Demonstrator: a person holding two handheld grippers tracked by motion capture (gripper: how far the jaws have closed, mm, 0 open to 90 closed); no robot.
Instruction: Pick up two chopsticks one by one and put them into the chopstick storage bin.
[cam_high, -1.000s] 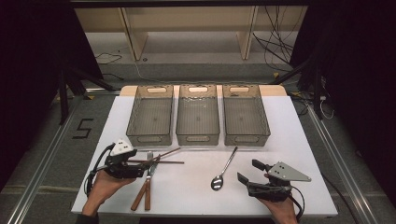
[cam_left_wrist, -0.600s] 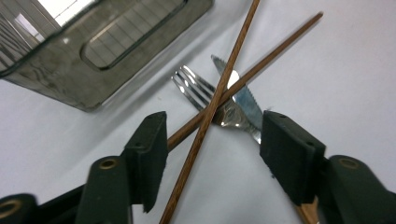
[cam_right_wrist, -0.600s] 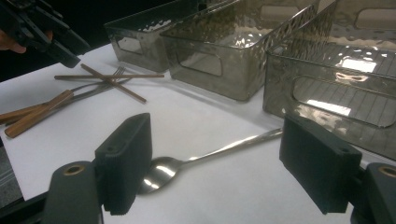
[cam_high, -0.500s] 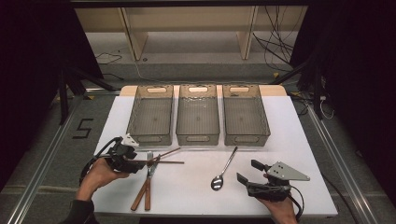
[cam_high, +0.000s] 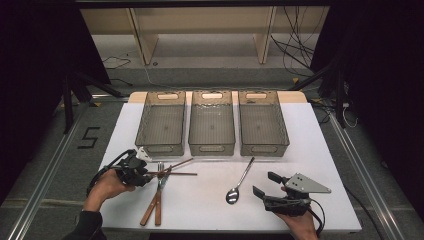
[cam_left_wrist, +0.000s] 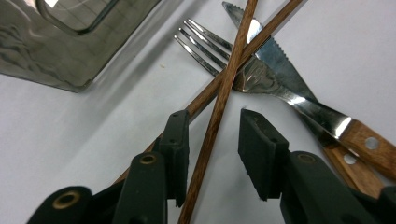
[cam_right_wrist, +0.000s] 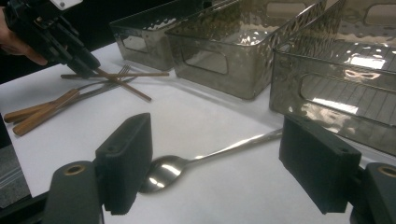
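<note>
White worktop (cam_high: 300, 150), wooden edge showing at the far side. Three clear smoky bins (cam_high: 212, 122) in a row along the far half, side by side. In front of the left bin, two crossed wooden chopsticks (cam_high: 172, 170) over a wood-handled fork (cam_high: 160, 172) and knife (cam_high: 150, 210). Just in front of the right bin, well apart from those, a metal spoon (cam_high: 239, 182), bowl nearest the near edge.

Chopsticks (cam_left_wrist: 219, 100): brown wood, matt grain, I see.
Fork (cam_left_wrist: 219, 51): polished metal, wooden handle.
Knife (cam_left_wrist: 285, 77): glossy serrated steel.
Spoon (cam_right_wrist: 187, 163): mirror-bright metal.
Bins (cam_high: 212, 125): smoky translucent plastic, hammered texture.
Table (cam_high: 210, 200): white, matt.
My left gripper (cam_left_wrist: 212, 135) pads: black, matt.
</note>
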